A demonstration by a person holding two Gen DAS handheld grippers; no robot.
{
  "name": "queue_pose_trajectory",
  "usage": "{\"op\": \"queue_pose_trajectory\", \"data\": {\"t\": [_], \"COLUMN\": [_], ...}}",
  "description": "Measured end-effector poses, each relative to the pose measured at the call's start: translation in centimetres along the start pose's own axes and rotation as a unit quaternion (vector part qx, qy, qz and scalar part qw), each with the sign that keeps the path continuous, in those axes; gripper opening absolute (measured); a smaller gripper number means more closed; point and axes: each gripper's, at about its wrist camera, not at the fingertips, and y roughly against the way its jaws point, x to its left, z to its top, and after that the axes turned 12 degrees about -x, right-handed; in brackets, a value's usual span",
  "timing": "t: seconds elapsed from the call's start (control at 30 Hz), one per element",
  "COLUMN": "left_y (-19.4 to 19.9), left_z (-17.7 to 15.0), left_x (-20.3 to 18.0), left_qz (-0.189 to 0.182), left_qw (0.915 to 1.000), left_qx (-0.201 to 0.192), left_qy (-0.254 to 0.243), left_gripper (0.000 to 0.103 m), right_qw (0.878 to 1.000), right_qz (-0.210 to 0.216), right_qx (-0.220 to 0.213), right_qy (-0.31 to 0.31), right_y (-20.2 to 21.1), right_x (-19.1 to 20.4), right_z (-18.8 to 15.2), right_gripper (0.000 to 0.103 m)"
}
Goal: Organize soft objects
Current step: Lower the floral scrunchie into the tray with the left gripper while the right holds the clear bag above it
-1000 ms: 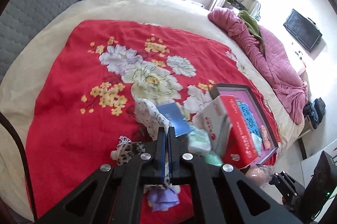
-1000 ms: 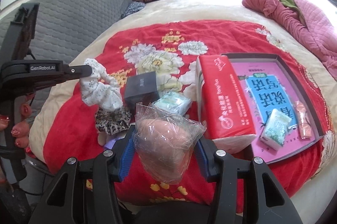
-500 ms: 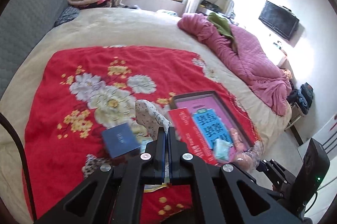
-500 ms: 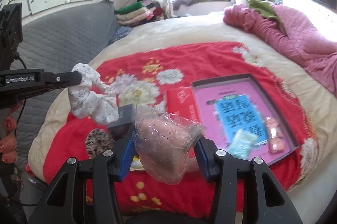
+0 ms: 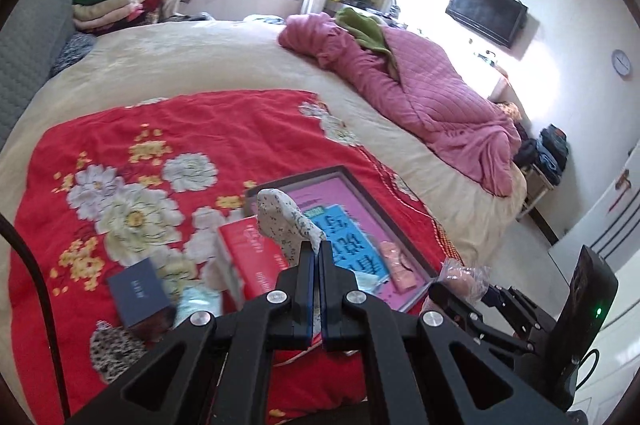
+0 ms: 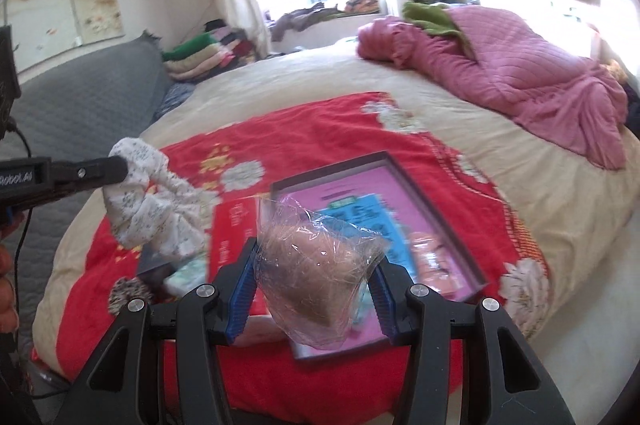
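Observation:
My left gripper [image 5: 315, 252] is shut on a white floral scrunchie [image 5: 285, 216], which hangs above the red tissue pack [image 5: 252, 257]; the right wrist view shows the scrunchie [image 6: 154, 201] dangling from the left gripper [image 6: 120, 167]. My right gripper [image 6: 314, 267] is shut on a peach-coloured soft thing in a clear plastic bag [image 6: 316, 265], lifted above the near end of the dark-framed tray [image 6: 416, 193]. The tray [image 5: 360, 185] holds a pink and blue card, a small pink packet [image 5: 396, 265] and a pale green packet. From the left wrist camera the right gripper [image 5: 460, 289] appears beside the tray's near corner.
On the red floral blanket [image 5: 160, 145] lie a dark blue box [image 5: 138, 291], a pale green pack [image 5: 198, 301] and a leopard scrunchie [image 5: 116, 349]. A pink quilt [image 5: 420, 97] is heaped at the bed's right. Folded clothes [image 5: 108, 5] are stacked far left. The floor drops off right of the bed.
Both grippers have risen and swung right, from over the loose items toward the tray, each still holding its load. The scrunchie now hangs over the tissue pack and tray edge.

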Motion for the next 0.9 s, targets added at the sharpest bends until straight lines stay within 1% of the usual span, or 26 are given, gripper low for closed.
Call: {"op": "queue_pose_trajectory", "data": {"t": [0.2,0.33,0.63,0.77,0.9], "left_y": [-3.0,-4.9,-8.8,-10.4,-12.0], "left_z": [-0.7,-1.6,-3.1,-3.6,-4.3], "left_x": [-2.3,-3.3,-5.4,-6.0,-6.5], "left_qz": [-0.021,-0.041,-0.070,-0.084,-0.086], "left_qw": [0.9996,0.9988,0.9958,0.9939,0.9930], "left_qx": [0.016,0.027,0.060,0.072,0.081], "left_qy": [-0.007,-0.003,-0.003,0.005,0.001], "left_gripper": [0.002,0.002,0.002,0.002,0.002], "right_qw": [0.999,0.999,0.998,0.997,0.996], "right_qz": [-0.030,-0.039,-0.049,-0.058,-0.063], "right_qx": [-0.001,0.004,0.018,0.019,0.021], "right_qy": [-0.019,-0.030,-0.038,-0.042,-0.054], "right_y": [-0.3,-0.7,-2.2,-2.4,-2.9], "right_x": [-3.3,-4.5,-5.8,-6.6,-7.7], "right_z": [0.2,-0.1,-0.8,-1.0,-1.2], "right_gripper": [0.052,0.052,0.052,0.052,0.052]}}
